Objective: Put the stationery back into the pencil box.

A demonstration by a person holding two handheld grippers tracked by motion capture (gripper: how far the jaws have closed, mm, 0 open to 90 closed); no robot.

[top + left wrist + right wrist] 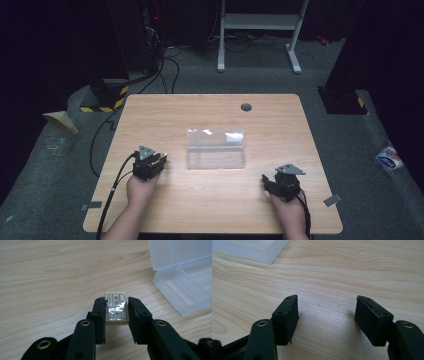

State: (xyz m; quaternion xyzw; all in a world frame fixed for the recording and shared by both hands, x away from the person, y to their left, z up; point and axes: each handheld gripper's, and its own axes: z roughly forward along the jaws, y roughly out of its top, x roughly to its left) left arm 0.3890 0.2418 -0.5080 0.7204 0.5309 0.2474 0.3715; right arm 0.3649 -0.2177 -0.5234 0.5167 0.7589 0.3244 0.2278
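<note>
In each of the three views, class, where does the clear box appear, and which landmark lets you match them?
High view: the clear box lies mid-table, lid open, between the two grippers.
Left gripper view: upper right, beyond the eraser in the jaws.
Right gripper view: one corner at top left.
Shared landmark: the wood-grain table.

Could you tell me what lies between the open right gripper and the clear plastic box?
Only bare wooden table separates the right gripper from the box, per the high view.
</note>
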